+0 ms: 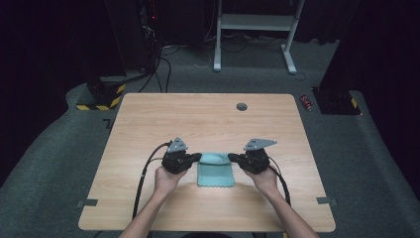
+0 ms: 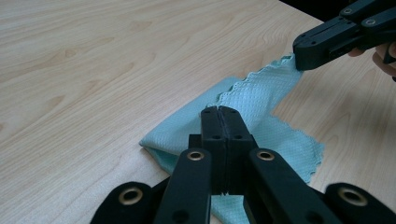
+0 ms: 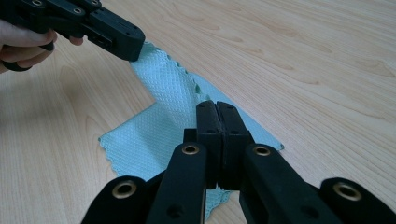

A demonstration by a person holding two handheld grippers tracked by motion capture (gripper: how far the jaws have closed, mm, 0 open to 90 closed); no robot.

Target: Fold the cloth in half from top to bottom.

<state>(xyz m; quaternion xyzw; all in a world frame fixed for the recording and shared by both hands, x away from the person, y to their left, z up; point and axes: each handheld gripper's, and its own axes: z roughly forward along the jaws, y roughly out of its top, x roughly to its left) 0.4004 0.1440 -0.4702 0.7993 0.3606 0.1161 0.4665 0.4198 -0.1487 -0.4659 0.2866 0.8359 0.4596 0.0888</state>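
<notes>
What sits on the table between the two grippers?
Just the teal cloth, stretched from the left gripper to the right gripper, each shut on a corner; clearest in the high view.

no text, label, brand or number can be read on anything in these views.

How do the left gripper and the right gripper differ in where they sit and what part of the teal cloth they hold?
The left gripper comes at the teal cloth from its left edge, the right gripper from its right edge. In the high view the left gripper's grey plate looks more compact than the right gripper's, which stretches wider. Both have jaws shut on the cloth's far corners, lifted slightly off the wooden table.
</notes>
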